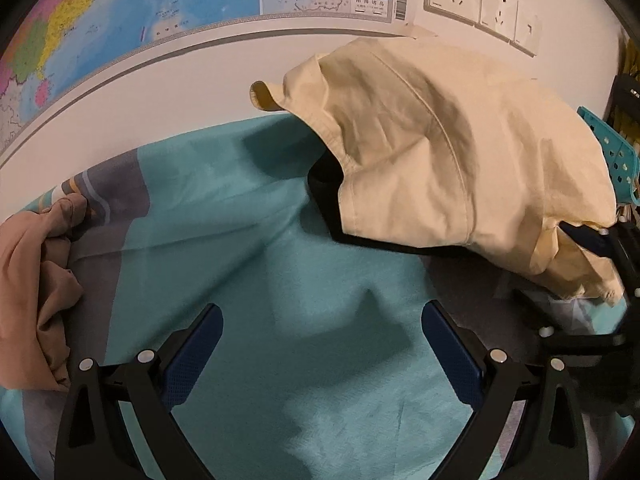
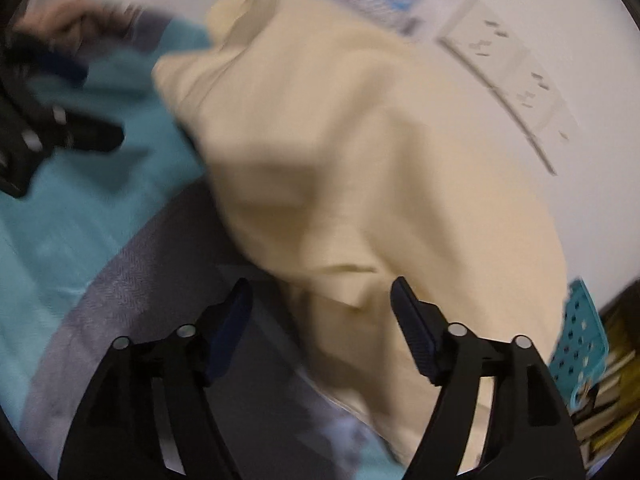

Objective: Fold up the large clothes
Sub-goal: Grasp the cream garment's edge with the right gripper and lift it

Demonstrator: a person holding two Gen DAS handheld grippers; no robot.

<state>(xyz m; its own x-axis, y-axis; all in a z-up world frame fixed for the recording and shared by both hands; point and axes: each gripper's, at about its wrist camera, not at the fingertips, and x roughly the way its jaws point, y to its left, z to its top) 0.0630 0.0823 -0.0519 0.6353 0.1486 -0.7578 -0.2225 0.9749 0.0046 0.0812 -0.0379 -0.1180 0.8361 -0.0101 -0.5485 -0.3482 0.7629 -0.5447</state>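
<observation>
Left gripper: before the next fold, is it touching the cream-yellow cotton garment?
Apart. In the left wrist view the left gripper stands open over bare teal bedsheet, with sheet showing between its fingertips and the cream-yellow garment.

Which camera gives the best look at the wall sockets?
The left wrist view. The wall sockets are sharp there, in a row at upper right above the cream garment, with their pin holes visible. The right wrist view shows them only as a tilted, motion-blurred strip on the white wall.
</observation>
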